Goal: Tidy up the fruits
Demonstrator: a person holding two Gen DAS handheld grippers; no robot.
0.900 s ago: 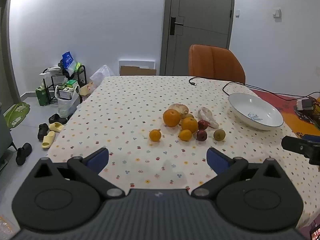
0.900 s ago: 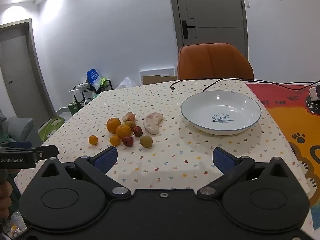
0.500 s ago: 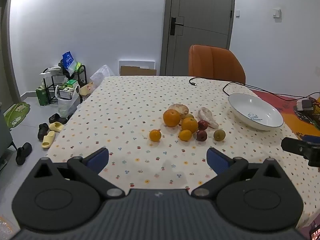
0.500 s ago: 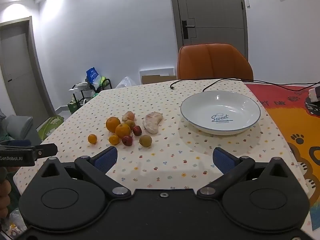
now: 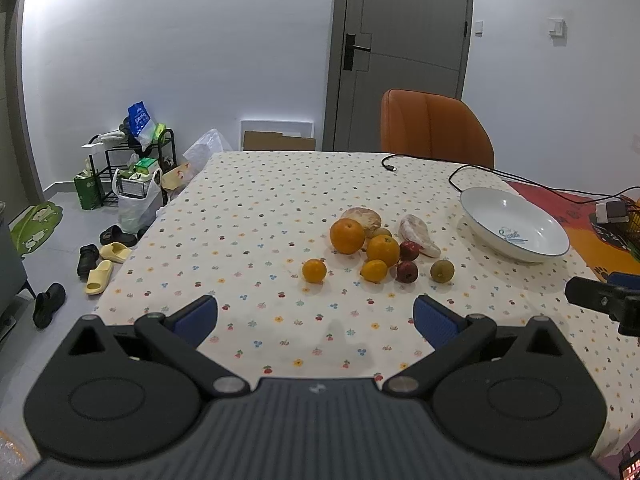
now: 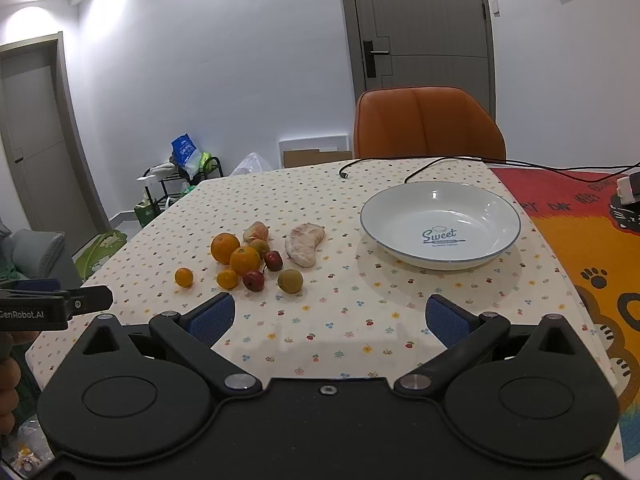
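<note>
Both tongs, left (image 5: 315, 315) and right (image 6: 330, 317), were spread and empty above the bench (image 6: 360, 320); an orange (image 5: 347, 235) partly hid the peeled fruit (image 5: 363, 218) behind it.

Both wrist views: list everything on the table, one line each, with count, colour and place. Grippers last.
oranges: two, orange, left of the fruit cluster, touching each other.
small citrus: two, orange-yellow, near edge of the cluster; one sits apart on the left.
red fruits: two, dark red, middle of the cluster.
green-brown fruits: two; one at the cluster's near right, one half hidden behind the oranges.
peeled pieces: two, pale pink-beige, back of the cluster.
bowl: one, white with a blue rim, empty, right of the fruit.
cable: one, black, far edge.
tablecloth: one, cream, dotted.
left gripper: open, empty.
right gripper: open, empty.
</note>
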